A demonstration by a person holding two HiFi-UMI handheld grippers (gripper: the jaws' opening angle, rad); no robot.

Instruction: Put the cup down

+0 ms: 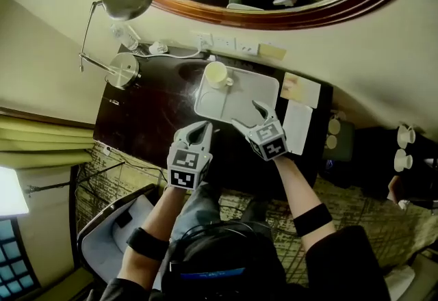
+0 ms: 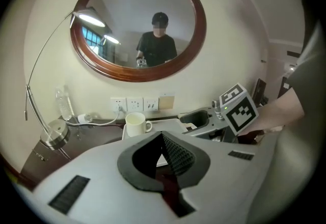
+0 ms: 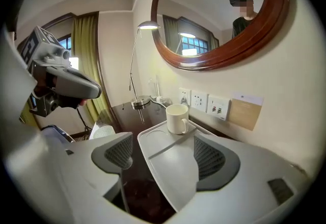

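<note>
The cup (image 1: 217, 74) stands in the far left corner of the tray (image 1: 254, 93). The tray lies on the worktop (image 1: 150, 118), with the lamp (image 1: 124, 71) to its left and papers (image 1: 300, 90) to its right. Sockets (image 1: 226, 43) sit on the wall behind, below the mirror (image 1: 226, 16)

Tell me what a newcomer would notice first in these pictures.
The big oval mirror in its dark wooden frame dominates the wall above the desk. Below it, a pale cup stands alone in the far left corner of a grey tray, while the right gripper, jaws open, and the left gripper, jaws shut, hover by the tray's near edge.
</note>
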